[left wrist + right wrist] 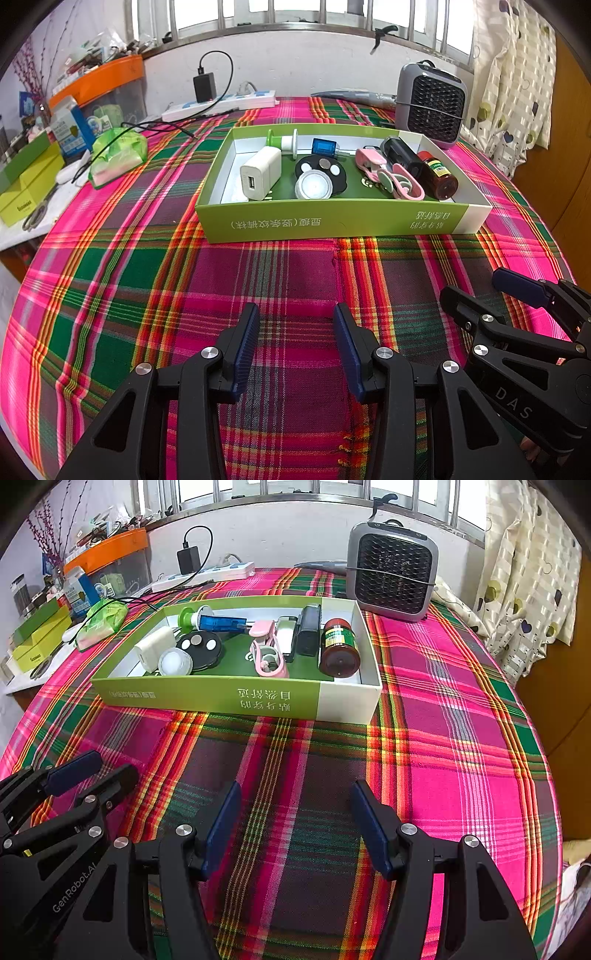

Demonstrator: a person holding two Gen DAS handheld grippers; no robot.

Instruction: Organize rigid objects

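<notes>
Left wrist view: the green box point(332, 221) sits on the plaid cloth point(147, 295) ahead of the left gripper point(297, 343), whose jaws stand apart with nothing between them, above bare cloth. In the box, from left: a white USB charger point(258, 173), a green-and-white spool point(282, 142) behind it, a round black tray point(321, 170) with coin-like discs, a clear round lid point(314, 186) leaning on it, a small blue device point(320, 146), a pink clip point(369, 158), a pink-and-green piece point(402, 182), a black cylinder point(402, 155) and a brown bottle point(441, 175) lying on its side. The right gripper point(480, 291) shows at the lower right edge, jaws parted and empty. Behind the box stand a grey fan heater point(430, 99) and a power strip point(221, 105) with a black adapter point(205, 86). A green plastic bag point(118, 155) lies left of the box.

Right wrist view: the right gripper point(295, 819) hangs with jaws wide and empty over the cloth point(443, 738), well short of the box point(240, 698). The bottle point(340, 648) lies in the right end, near the white wall. This view shows the blue device point(221, 622) as a long translucent stick, and a white-faced item point(286, 633) beside the black cylinder point(308, 631). The left gripper point(96, 768) enters lower left, empty. The heater point(393, 572) stands just behind the box's right corner.
</notes>
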